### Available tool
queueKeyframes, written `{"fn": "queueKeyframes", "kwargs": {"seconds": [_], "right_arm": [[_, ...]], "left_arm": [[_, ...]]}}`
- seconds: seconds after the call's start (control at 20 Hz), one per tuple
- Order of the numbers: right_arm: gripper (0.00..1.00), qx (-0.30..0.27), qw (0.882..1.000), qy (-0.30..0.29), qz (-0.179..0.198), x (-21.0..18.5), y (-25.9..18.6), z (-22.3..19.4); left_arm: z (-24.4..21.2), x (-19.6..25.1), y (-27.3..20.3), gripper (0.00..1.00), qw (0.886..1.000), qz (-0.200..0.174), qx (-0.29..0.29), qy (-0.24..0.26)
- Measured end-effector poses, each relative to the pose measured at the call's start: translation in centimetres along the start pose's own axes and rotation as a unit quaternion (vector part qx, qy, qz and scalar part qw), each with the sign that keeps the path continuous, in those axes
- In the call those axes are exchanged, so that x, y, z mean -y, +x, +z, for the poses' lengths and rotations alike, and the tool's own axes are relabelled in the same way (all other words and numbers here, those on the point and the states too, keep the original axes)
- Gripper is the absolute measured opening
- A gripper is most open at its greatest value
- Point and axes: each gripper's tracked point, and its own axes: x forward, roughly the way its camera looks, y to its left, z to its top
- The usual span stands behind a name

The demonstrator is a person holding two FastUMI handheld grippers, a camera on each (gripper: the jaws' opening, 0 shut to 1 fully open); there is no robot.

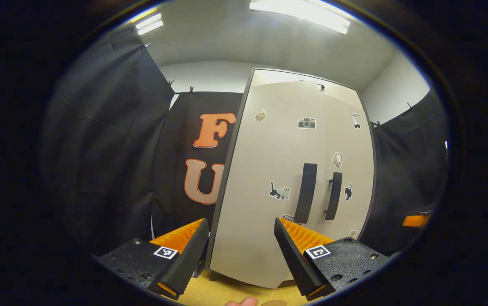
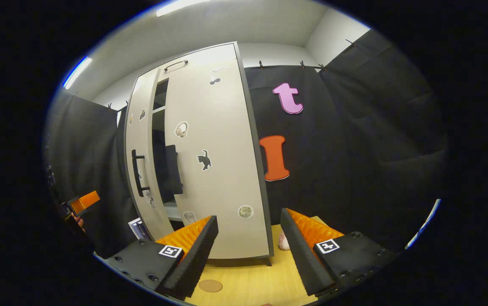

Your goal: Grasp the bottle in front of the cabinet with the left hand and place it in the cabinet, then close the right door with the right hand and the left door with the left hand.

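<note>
The tall pale cabinet (image 1: 269, 170) stands on the wooden table close in front of my left gripper (image 1: 240, 255), which is open and holds nothing. Its left door (image 1: 265, 148) and black handle (image 1: 306, 193) face me, with the right door's handle (image 1: 334, 195) beside it. In the right gripper view the right door (image 2: 214, 170) lies flat against the cabinet, while the left door (image 2: 139, 140) stands a little ajar; a dark gap (image 2: 159, 144) between them reveals a shelf edge. My right gripper (image 2: 248, 250) is open and empty, a short way from the cabinet's right corner.
Black cloth walls close in on both sides. A brown round disc (image 2: 210, 285) lies on the wooden table (image 2: 252, 276), and a small pale thing (image 2: 284, 243) sits by the cabinet's right corner. A small box (image 2: 135, 227) stands at the cabinet's left foot. The left gripper (image 2: 84, 202) shows far left.
</note>
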Motion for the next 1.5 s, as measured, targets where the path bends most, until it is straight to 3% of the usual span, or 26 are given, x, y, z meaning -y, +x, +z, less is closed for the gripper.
{"fn": "queueKeyframes", "kwargs": {"seconds": [0.25,0.55,0.8,1.15,1.5], "right_arm": [[0.98,0.01,1.0,0.006,0.017,-1.9,-0.2,-0.9],[0.98,0.032,0.999,-0.016,0.002,-1.7,-1.7,-1.5],[0.98,0.049,0.998,-0.048,-0.016,-2.4,-2.8,-2.1],[0.98,0.046,0.998,-0.032,0.029,-7.3,-3.6,-3.7],[0.98,0.028,0.998,-0.031,0.048,-8.7,-3.7,-5.2]], "left_arm": [[-2.1,0.4,-2.5,0.94,1.0,0.009,-0.006,0.015],[-5.3,0.1,-5.1,0.94,0.999,0.023,-0.026,0.033],[-4.8,-0.2,-5.5,0.94,0.999,0.035,-0.01,0.03],[-4.2,-0.4,-5.8,0.94,0.999,0.035,-0.004,0.027],[-4.1,-0.8,-6.5,0.94,0.999,0.037,-0.005,0.03]]}}
